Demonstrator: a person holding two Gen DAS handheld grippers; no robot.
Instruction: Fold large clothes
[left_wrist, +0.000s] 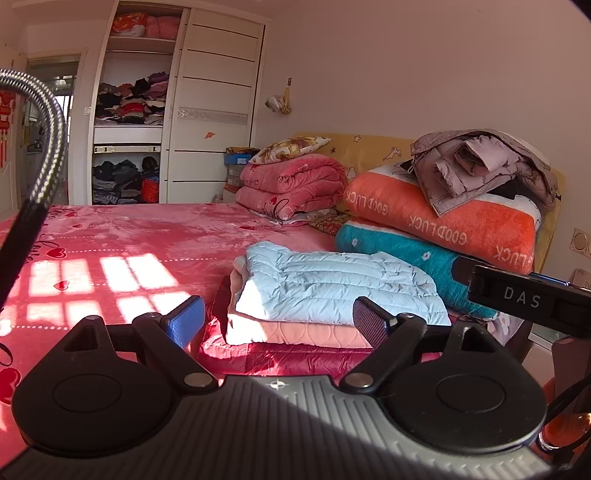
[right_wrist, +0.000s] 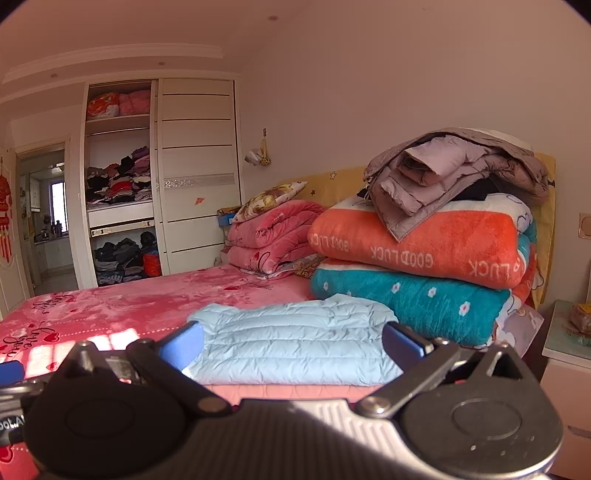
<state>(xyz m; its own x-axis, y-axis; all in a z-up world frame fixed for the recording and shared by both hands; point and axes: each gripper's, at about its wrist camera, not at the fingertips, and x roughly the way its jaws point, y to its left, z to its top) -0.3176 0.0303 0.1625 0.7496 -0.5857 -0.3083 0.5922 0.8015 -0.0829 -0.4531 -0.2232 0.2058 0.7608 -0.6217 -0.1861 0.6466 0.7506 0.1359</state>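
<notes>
A folded light-blue puffer jacket (left_wrist: 332, 288) lies on top of a folded pink quilted garment (left_wrist: 295, 334) and a dark red one (left_wrist: 280, 356) on the pink bed (left_wrist: 122, 236). It also shows in the right wrist view (right_wrist: 295, 339). My left gripper (left_wrist: 279, 321) is open and empty, just short of the stack. My right gripper (right_wrist: 291, 341) is open and empty, its jaws spread either side of the blue jacket, held short of it. A crumpled mauve puffer coat (right_wrist: 454, 177) sits on the stacked blankets at the back right.
An orange blanket (right_wrist: 417, 243) and a teal one (right_wrist: 410, 299) are stacked against the yellow headboard (right_wrist: 332, 181). Folded pink quilts (right_wrist: 269, 236) with a pillow lie behind. An open wardrobe (right_wrist: 118, 184) stands at the far left. A bedside table (right_wrist: 565, 343) is at the right. A metal gooseneck (left_wrist: 48, 140) crosses the left wrist view.
</notes>
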